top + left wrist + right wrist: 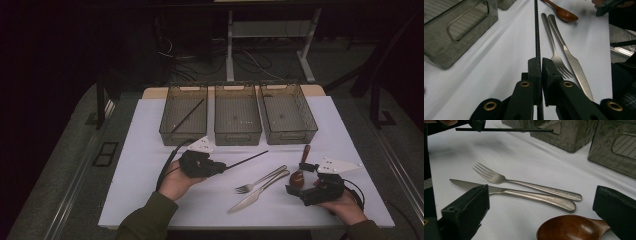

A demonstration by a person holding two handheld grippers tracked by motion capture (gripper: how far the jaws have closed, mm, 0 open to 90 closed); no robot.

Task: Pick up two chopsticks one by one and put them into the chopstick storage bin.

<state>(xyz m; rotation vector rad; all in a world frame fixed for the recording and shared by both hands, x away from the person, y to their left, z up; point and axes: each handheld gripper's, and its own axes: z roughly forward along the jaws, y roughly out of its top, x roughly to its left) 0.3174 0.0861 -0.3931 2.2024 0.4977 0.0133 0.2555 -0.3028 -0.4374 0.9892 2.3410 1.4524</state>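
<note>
My left gripper point(221, 168) point(541, 67) is shut on a thin black chopstick point(247, 159) point(537, 37), which sticks out to the right, just above the white table. A second black chopstick point(187, 116) lies in the left bin point(170, 131). A steel fork point(261, 179) point(524, 183) and knife point(257, 193) point(524, 194) lie side by side mid-table. My right gripper point(300, 180) point(541, 195) is open, its jaws set wide on either side of the bowl of a brown wooden spoon point(301, 167) point(571, 228) that rests on the table.
Three dark see-through bins stand in a row at the back; the middle bin point(237, 136) and right bin point(295, 135) look bare. The white table top point(150, 180) ends near the person's arms. Floor cables and a desk frame lie beyond.
</note>
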